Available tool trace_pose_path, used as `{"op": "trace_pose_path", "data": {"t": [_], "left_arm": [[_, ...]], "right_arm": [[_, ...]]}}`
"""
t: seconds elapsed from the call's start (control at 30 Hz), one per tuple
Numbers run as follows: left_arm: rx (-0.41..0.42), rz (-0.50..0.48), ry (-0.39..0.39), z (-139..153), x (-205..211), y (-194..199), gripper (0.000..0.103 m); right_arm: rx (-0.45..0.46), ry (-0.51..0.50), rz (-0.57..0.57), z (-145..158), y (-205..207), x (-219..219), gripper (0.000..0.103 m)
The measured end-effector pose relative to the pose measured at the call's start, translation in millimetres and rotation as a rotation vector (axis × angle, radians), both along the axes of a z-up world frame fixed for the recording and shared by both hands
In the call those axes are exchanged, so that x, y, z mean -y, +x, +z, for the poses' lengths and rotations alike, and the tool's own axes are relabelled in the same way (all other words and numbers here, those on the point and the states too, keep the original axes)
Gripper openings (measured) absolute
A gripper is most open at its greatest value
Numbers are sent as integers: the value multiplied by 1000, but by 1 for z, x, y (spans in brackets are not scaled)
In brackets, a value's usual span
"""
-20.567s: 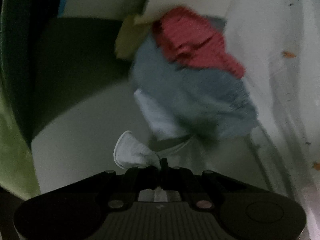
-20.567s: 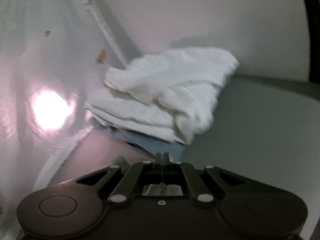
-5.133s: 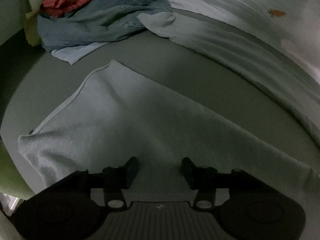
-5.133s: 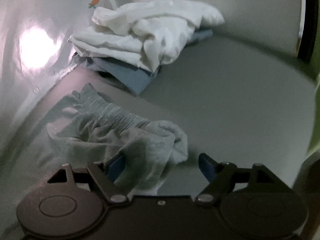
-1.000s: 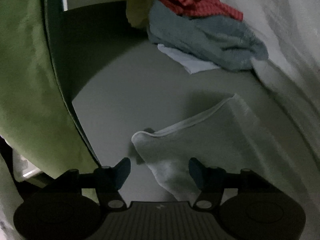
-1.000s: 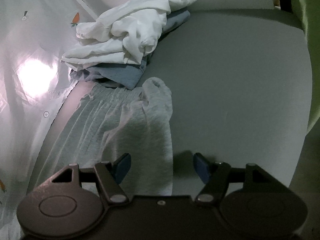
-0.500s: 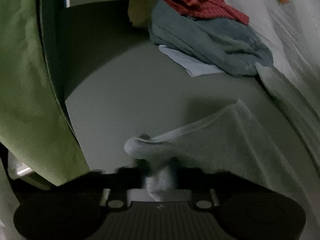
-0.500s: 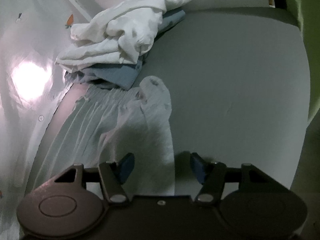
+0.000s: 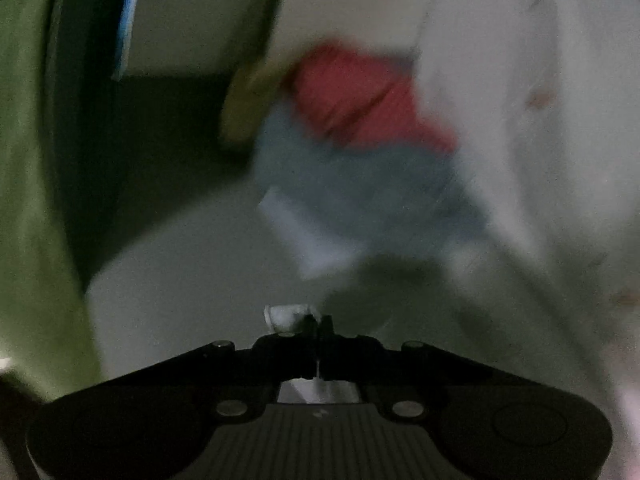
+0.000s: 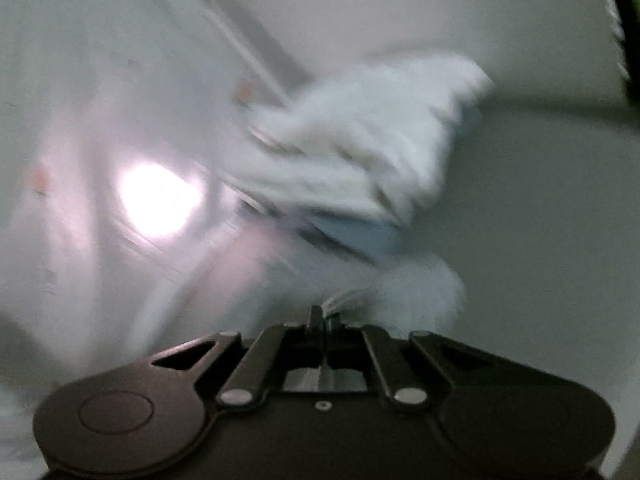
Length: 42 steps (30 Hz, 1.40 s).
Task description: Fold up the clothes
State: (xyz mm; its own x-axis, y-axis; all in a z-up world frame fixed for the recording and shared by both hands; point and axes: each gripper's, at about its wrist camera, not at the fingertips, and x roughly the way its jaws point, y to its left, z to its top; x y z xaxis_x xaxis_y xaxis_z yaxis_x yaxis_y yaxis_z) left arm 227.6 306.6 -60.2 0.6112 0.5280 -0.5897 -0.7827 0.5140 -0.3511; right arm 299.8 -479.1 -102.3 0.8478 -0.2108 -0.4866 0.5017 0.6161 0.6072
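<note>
Gripping one pale grey garment at two points: left tool clamped on a hemmed corner, right tool clamped on a bunched, soft knit edge. Both views are motion-blurred. This piece looks mid-fold, not laid flat. At far left a loose heap of red, denim-blue and white cloth sits crumpled; at far right a white-over-blue stack looks roughly folded. The surface is a smooth grey cushion.
</note>
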Motion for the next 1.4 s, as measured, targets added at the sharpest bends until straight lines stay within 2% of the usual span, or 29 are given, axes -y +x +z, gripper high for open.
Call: {"op": "trace_pose_path", "data": {"t": [0.07,0.13,0.2,0.3,0.37,0.53,0.67,0.77,0.87,0.93,1.1,1.2,1.3,1.37,1.4], "left_arm": [[66,-20,66,34,3,4,0],[87,-21,90,50,5,3,0],[91,3,58,48,4,-5,0],[99,69,-39,34,7,-27,0],[104,94,-66,35,9,-34,0],[144,73,-49,59,8,-29,0],[143,60,-2,71,11,5,0],[115,40,5,68,3,46,0],[77,2,-12,59,-9,105,0],[67,-22,-31,51,-16,157,0],[13,-108,15,22,-19,301,0],[-66,-172,31,-13,-25,395,0],[-185,-221,39,-70,-29,470,0],[-277,-259,33,-109,-32,510,6],[-310,-285,62,-118,-28,516,6]], "right_arm": [[67,-12,9,20,-2,2,1],[119,-20,9,36,-5,7,1],[90,-23,-24,31,-10,12,1],[36,81,-84,3,-25,19,1],[12,115,-104,-9,-36,18,1],[-21,101,-84,0,-31,17,1],[-27,60,-69,16,-6,18,1],[-60,5,-41,26,31,19,1],[-106,-19,-2,27,85,22,1],[-134,-30,15,25,126,23,1],[-199,-49,39,16,239,26,1],[-268,-81,25,1,310,29,1],[-334,-130,18,-28,359,28,3],[-381,-158,28,-50,379,24,8],[-407,-178,31,-59,387,21,15]]}}
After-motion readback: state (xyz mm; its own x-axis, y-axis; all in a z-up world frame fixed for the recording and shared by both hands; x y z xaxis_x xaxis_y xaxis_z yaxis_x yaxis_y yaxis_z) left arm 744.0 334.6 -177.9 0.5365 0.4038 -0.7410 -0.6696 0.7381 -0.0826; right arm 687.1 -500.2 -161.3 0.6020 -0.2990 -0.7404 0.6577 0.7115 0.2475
